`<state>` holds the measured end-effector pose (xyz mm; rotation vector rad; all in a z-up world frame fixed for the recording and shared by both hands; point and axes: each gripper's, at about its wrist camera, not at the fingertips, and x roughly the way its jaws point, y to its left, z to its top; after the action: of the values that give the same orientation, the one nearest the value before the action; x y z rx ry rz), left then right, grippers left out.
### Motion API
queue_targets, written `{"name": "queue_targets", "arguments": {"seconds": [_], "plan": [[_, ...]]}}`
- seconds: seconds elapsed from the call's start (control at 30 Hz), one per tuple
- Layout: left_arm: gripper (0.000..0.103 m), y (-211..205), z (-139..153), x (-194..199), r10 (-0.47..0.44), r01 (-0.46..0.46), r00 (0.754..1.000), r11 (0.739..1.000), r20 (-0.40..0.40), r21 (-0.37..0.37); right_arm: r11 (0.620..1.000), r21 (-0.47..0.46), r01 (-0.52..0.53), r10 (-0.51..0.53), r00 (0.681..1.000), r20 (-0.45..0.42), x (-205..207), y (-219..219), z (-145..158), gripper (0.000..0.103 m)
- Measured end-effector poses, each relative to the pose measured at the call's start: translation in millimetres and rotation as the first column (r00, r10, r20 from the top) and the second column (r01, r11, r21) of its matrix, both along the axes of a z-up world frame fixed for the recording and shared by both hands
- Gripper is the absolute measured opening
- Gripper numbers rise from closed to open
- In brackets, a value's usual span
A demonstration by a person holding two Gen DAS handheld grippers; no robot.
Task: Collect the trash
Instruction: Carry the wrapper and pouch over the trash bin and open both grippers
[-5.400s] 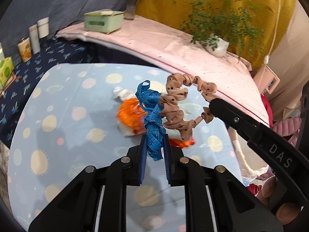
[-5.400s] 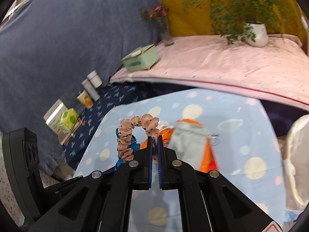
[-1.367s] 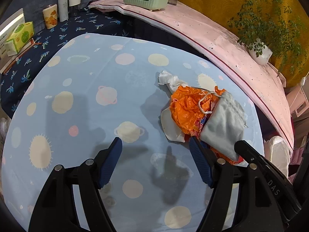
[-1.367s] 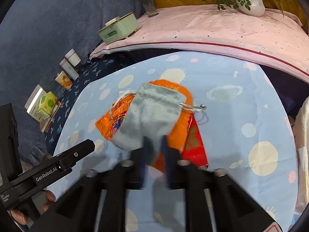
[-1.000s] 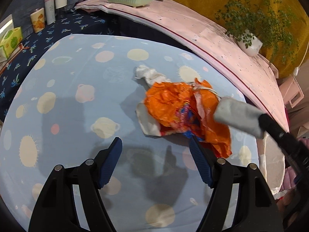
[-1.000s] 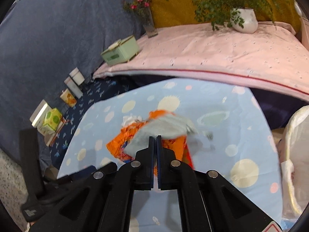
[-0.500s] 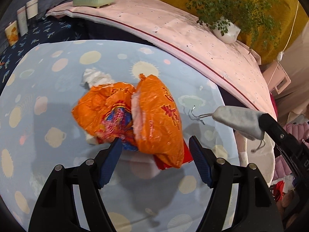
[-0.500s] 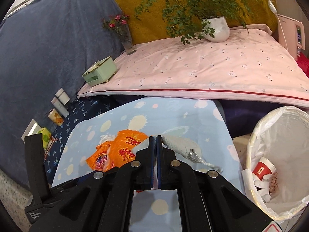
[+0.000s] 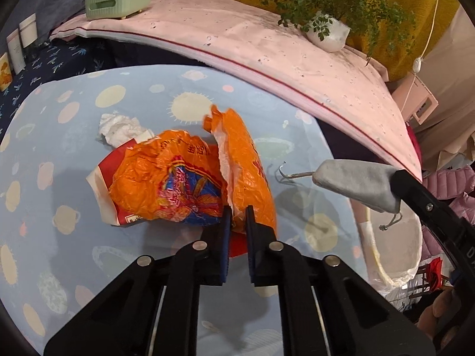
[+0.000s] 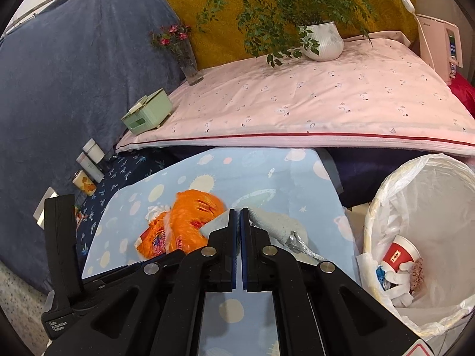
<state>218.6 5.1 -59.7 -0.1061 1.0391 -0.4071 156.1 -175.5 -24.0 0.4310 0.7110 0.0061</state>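
Orange bag (image 9: 190, 190) mid-frame on tabletop (image 9: 74, 267); my left gripper (image 9: 236, 216) jaws closing on its edge. Right gripper (image 10: 237, 219) jaws pinching grey pouch (image 10: 273, 222). Risk: thin plastic slips free; pouch drops short of bin (image 10: 439, 184), lower right.

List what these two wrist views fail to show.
- Left wrist view: the bin liner is mostly hidden by the right gripper and its grey pouch.
- Right wrist view: the bin's lower trash under the paper cup is too jumbled to identify.
- Right wrist view: the left gripper tips sit behind the right gripper's body.
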Motion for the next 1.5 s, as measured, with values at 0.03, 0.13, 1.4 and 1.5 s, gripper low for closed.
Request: {"name": "queue_targets", "arguments": {"seconds": [0.03, 0.13, 1.4, 1.5], "plan": [[0.009, -1.2, 3.8, -1.7, -0.004, 0.004, 1.000, 1.000, 0.008, -0.003, 1.000, 0.002, 0.004, -0.004, 1.000, 0.007, -2.4, -2.1, 2.7, 0.003], [0.009, -7.6, 16.7, -8.3, -0.020, 0.020, 0.999, 1.000, 0.038, -0.009, 1.000, 0.003, 0.014, -0.014, 1.000, 0.025, -8.9, -8.4, 9.4, 0.003], [0.009, -172.8, 62.0, -78.9, -0.330, 0.332, 0.938, 0.943, 0.108, 0.009, 0.953, 0.060, 0.296, -0.300, 0.952, 0.065, -102.1, -150.9, 16.1, 0.003], [0.009, -187.2, 59.7, -82.2, -0.352, 0.353, 0.930, 0.936, 0.102, 0.013, 0.944, 0.069, 0.323, -0.326, 0.944, 0.056, -108.9, -164.3, 11.7, 0.003]]}}
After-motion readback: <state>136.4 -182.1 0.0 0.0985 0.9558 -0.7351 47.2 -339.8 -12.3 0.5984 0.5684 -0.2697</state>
